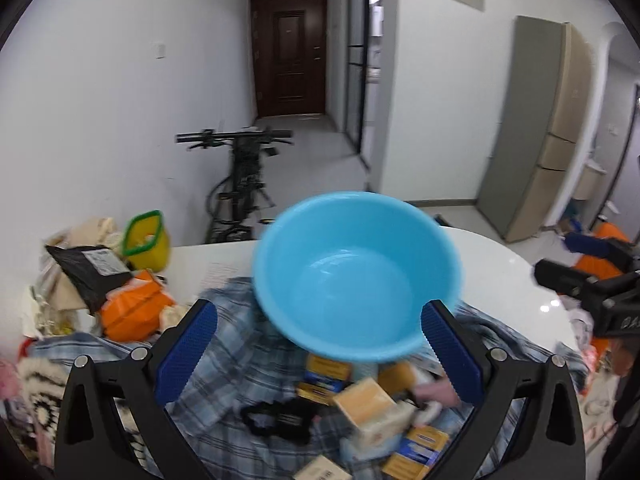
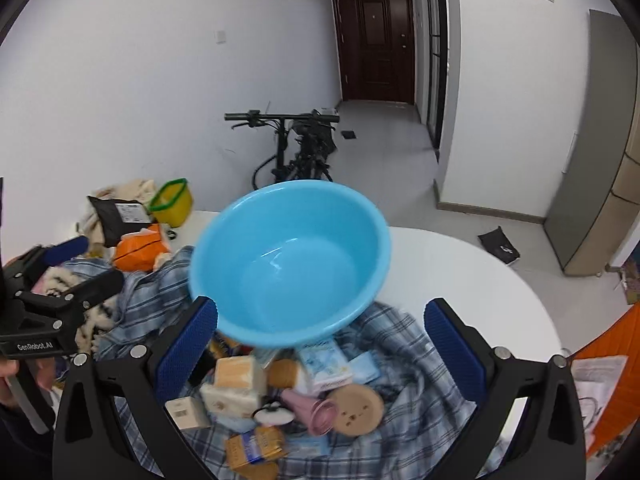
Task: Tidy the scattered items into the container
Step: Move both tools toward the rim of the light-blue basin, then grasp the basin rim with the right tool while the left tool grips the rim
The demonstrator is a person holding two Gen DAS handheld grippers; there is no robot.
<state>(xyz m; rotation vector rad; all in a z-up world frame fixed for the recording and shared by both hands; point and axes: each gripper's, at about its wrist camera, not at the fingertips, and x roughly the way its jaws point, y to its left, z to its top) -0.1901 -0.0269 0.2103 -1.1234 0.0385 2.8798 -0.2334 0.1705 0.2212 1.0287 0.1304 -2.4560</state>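
While both of our grippers stand released with jaws spread wide, the blue plastic basin [image 1: 356,276] sits tilted toward us on the plaid cloth [image 1: 240,364] that covers part of the white desk [image 1: 508,280]. Our left gripper [image 1: 320,356] and right gripper [image 2: 320,356] each frame it without touching. Scattered snack packets [image 2: 236,376], a tissue pack [image 2: 326,364] and a pink cup [image 2: 308,410] lie on the cloth just beneath the basin's near rim, outside it.
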